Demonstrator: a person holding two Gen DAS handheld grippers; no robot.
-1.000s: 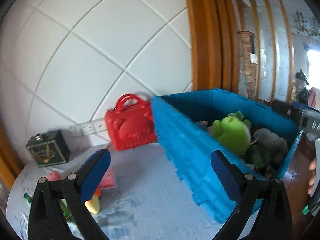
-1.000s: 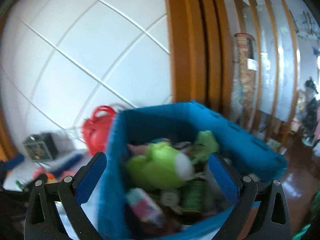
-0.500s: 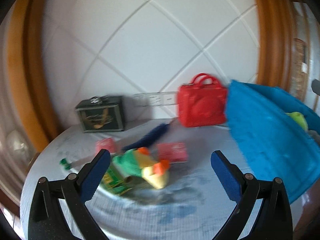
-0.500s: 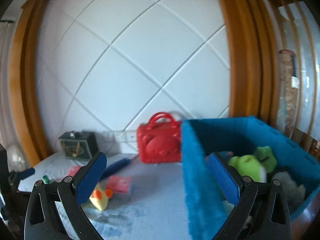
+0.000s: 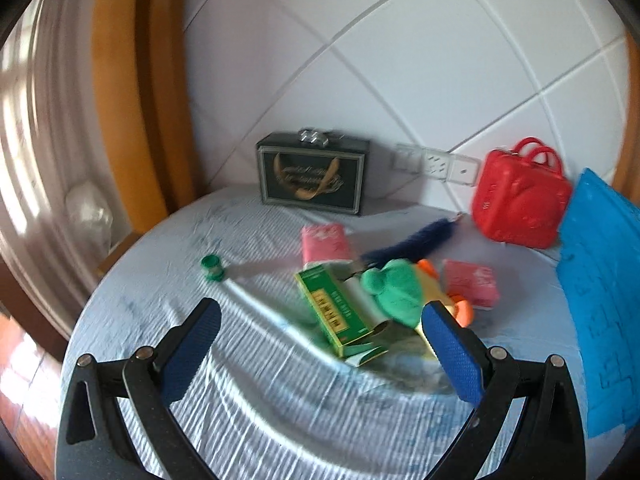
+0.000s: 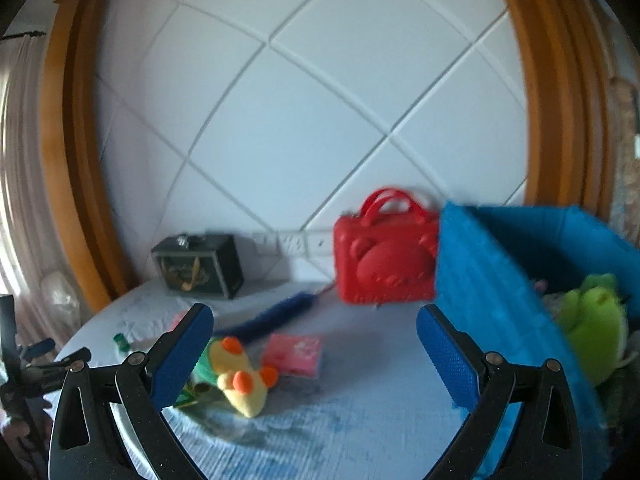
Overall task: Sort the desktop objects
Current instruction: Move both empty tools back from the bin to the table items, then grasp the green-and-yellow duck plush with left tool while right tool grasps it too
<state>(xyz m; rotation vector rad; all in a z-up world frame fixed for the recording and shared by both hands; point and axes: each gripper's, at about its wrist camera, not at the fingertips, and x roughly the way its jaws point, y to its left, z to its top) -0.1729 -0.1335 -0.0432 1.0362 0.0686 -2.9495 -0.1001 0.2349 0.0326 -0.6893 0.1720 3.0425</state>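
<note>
Left wrist: left gripper (image 5: pixel 320 332) jaws wide above green box (image 5: pixel 334 308)

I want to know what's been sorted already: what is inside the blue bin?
In the blue bin a green plush toy shows by the right side. The near wall hides the rest.

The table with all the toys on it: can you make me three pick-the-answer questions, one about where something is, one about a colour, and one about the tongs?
1. Where is the frog plush?
A. inside the blue bin
B. on the black box
C. under the red case

2. What colour is the small cap?
A. red
B. green
C. yellow

3. How are the left tongs?
A. shut on the duck
B. shut on nothing
C. open, empty

Answers: 1 A, it sits between the bin's walls. 2 B, it is plainly green on the cloth. 3 C, a wide gap shows between the pads.
</note>
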